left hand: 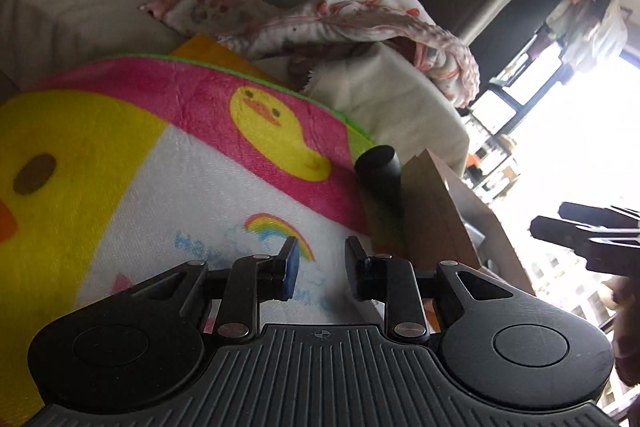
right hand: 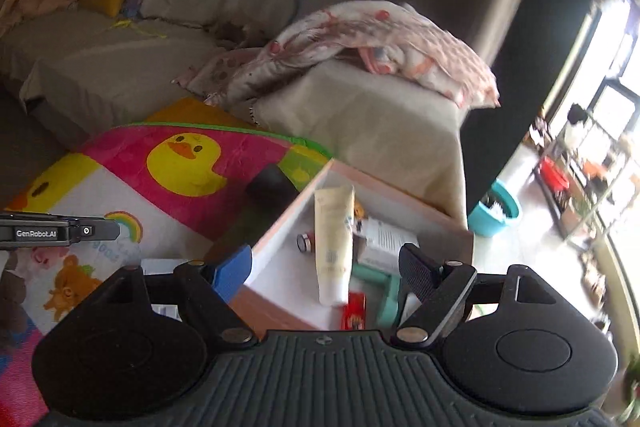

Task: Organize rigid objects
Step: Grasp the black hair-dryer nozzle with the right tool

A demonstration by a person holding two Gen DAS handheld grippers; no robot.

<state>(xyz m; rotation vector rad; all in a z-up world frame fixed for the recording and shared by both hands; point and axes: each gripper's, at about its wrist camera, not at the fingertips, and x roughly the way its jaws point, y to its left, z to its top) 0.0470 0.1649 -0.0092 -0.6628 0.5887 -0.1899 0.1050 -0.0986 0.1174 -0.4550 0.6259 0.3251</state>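
A cardboard box stands on a duck-print blanket. It holds a cream tube, a small red-capped item, a white packet, a red packet and a teal piece. A black cylinder lies against the box's far wall; it also shows in the left wrist view beside the box. My right gripper is open and empty above the box. My left gripper is open and empty over the blanket.
A beige sofa with a pink patterned quilt lies behind the blanket. A teal bucket stands on the floor right of the box. Shelves stand by the bright window. The other gripper's body shows at the right in the left wrist view.
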